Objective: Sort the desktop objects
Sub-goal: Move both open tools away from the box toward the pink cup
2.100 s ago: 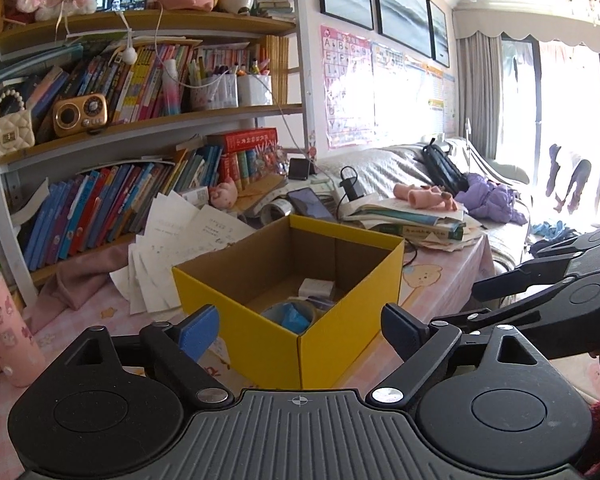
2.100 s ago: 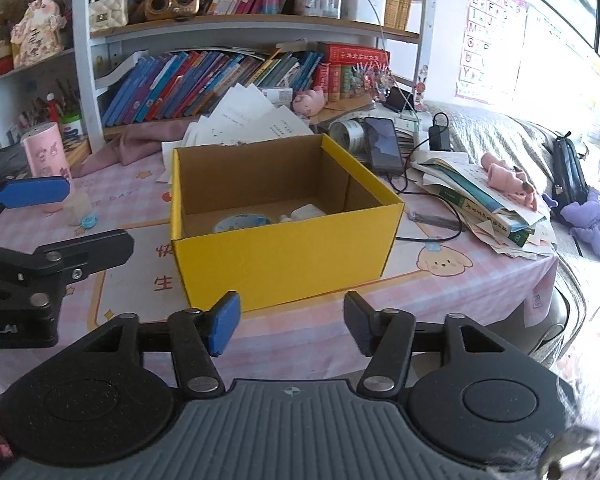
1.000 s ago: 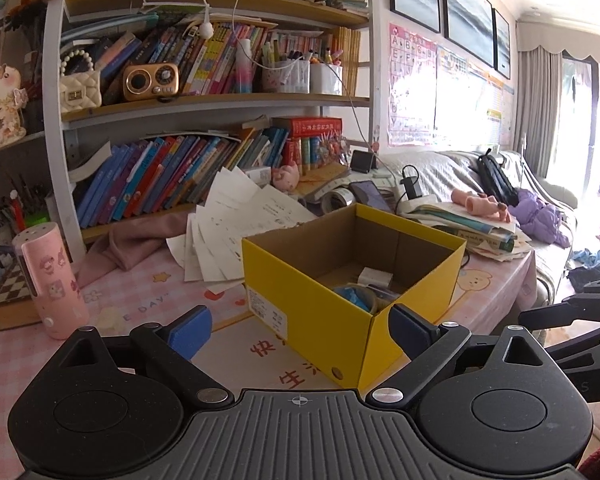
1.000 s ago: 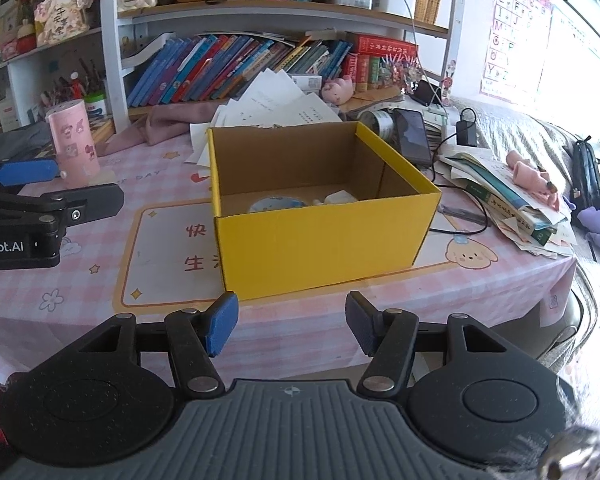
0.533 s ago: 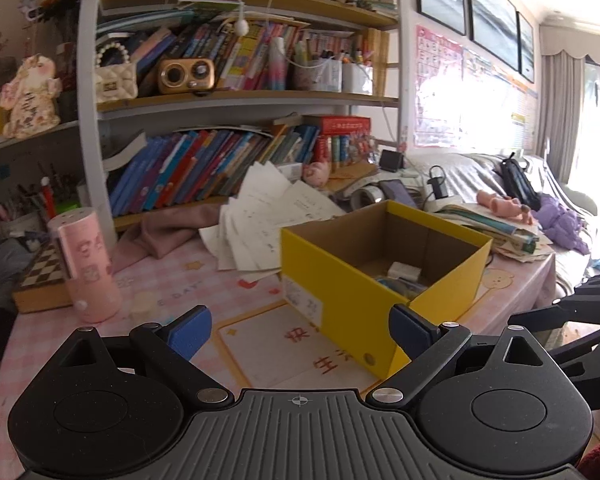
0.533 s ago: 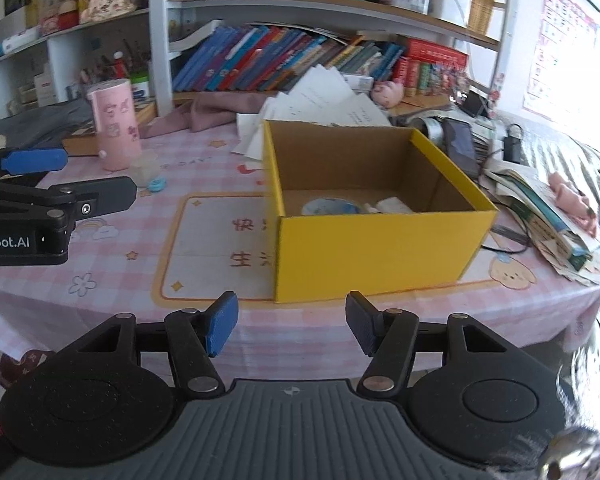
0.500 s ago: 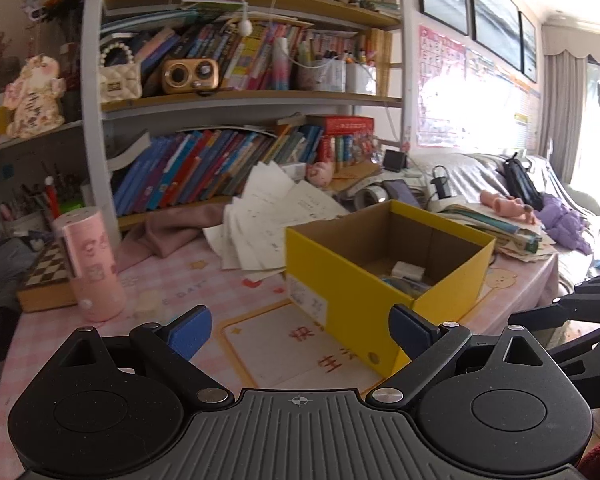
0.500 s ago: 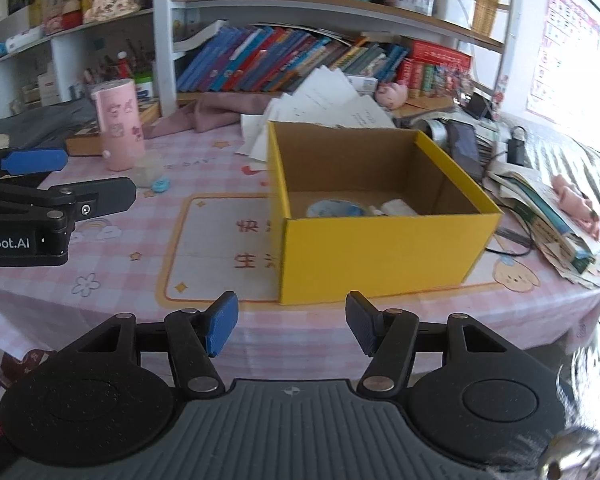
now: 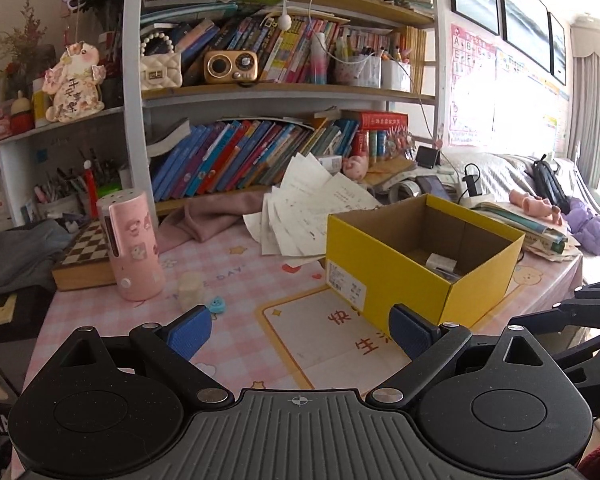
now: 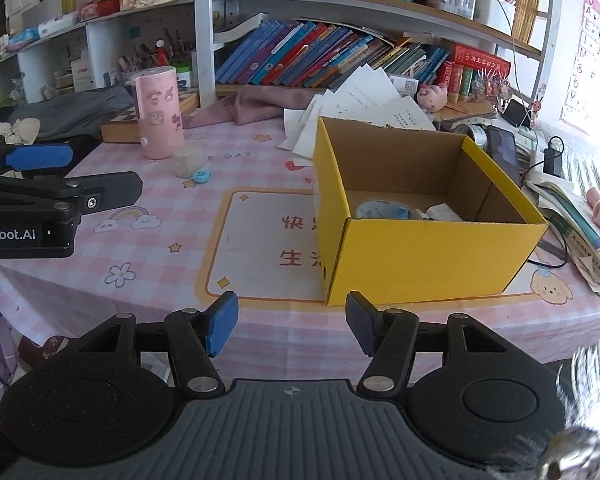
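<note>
Both grippers hang empty over the near edge of the counter (image 10: 148, 216), so the step in hand looks like a search for the next thing to sort, between one drop and the next pick. The left gripper (image 9: 300, 330) has its blue pads spread wide with nothing between them; the right gripper (image 10: 291, 322) stands partly open, also with nothing held. The yellow box (image 10: 432, 256) sits on the right half of the pink checked cloth and already holds a roll of tape (image 10: 382, 210) and a small white item (image 10: 444, 213). Loose on the cloth to the left, well apart from the box, lie a small translucent block (image 10: 187, 162) and, just beside it, a small blue round piece (image 10: 201, 176), both near the pink cylinder (image 10: 159, 112). The next move probably calls for the left gripper to swing towards that pair, drop low, and straddle one piece squarely before closing, since both are small and light enough to skid.
</note>
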{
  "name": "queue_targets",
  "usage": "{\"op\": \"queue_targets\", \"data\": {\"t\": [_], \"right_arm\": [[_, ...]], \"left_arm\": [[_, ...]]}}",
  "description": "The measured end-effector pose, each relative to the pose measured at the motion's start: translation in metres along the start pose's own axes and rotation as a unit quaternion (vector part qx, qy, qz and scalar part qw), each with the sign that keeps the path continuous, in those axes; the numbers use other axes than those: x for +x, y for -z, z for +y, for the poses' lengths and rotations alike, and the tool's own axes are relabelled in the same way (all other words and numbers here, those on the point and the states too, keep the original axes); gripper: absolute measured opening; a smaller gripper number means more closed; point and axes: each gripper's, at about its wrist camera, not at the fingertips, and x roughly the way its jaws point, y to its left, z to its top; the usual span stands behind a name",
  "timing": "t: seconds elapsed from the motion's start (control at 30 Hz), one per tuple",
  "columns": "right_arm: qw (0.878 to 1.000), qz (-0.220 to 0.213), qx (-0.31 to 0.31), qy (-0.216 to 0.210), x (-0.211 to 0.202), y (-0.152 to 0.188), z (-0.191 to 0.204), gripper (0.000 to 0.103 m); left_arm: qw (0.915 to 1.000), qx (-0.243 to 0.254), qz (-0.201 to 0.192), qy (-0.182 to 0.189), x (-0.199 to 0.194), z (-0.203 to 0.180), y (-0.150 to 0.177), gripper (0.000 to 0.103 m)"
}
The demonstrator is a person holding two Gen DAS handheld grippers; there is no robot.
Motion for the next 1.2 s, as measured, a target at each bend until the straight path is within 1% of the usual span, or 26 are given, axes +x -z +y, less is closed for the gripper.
{"op": "queue_targets", "data": {"t": [0.27,0.7,0.9,1.2], "right_arm": [[1.000,0.005,0.000,-0.002,0.000,0.001,0.001,0.058],[1.000,0.001,-0.001,-0.001,-0.003,0.000,0.000,0.058],[1.000,0.000,-0.006,-0.007,-0.002,-0.001,0.005,0.058],[1.000,0.000,-0.019,-0.025,0.004,-0.004,0.016,0.058]], "left_arm": [[1.0000,-0.005,0.002,-0.001,-0.001,0.002,0.002,0.097],[1.0000,0.000,-0.008,0.001,-0.004,0.000,0.000,0.097],[1.0000,-0.001,-0.008,-0.005,-0.007,0.004,0.001,0.097],[0.9996,-0.011,-0.007,-0.024,-0.012,0.015,0.005,0.097]]}}
